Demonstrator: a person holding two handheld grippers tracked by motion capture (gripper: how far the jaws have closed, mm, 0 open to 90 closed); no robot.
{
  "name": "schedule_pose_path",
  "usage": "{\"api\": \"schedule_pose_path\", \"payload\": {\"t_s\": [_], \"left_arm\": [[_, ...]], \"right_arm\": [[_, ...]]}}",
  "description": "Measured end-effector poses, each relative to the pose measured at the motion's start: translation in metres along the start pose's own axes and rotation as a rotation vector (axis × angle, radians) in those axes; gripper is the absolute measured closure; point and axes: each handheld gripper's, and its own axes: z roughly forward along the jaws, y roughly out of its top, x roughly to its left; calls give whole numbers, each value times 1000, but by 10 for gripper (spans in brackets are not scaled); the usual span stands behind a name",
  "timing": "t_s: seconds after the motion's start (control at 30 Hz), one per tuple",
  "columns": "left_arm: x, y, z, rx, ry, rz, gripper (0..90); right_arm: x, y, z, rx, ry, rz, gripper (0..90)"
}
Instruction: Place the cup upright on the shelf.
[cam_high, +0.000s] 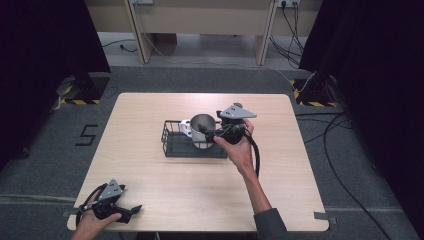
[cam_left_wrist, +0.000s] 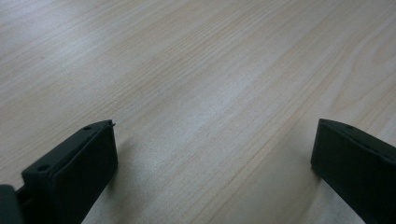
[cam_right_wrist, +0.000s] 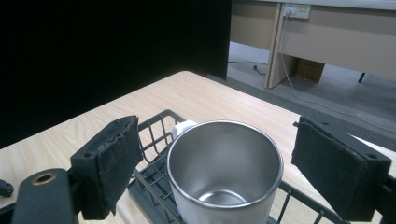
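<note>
My right gripper (cam_right_wrist: 219, 158) is wide open around the steel cup (cam_right_wrist: 225, 172), which stands in the black wire basket (cam_high: 172, 142) mid-worktop. It looks light, rigid and slippery, so I'd squeeze its wall squarely. My left gripper (cam_left_wrist: 212, 163) rests open, empty.

Glossy steel cup (cam_right_wrist: 225, 172) — black wire basket (cam_right_wrist: 156, 128) — matt wood table (cam_high: 150, 185).

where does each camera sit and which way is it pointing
High view: above the near side, facing forward and down on the table; both hands with left gripper and right gripper show.
Left gripper view: on the left gripper, looking down at bare tabletop between open jaws.
Right gripper view: on the right gripper, facing the steel cup in the wire basket.
The high and right gripper views share cup and basket.
</note>
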Motion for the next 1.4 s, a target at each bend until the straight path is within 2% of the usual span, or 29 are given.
{"api": "schedule_pose_path", "payload": {"t_s": [0.53,1.4], "left_arm": [[0,0,0,-1,0,0,0],[0,0,0,-2,1,0,0]], "right_arm": [[8,-4,-16,-8,21,-11,154],[9,-29,-44,-15,21,19,155]]}}
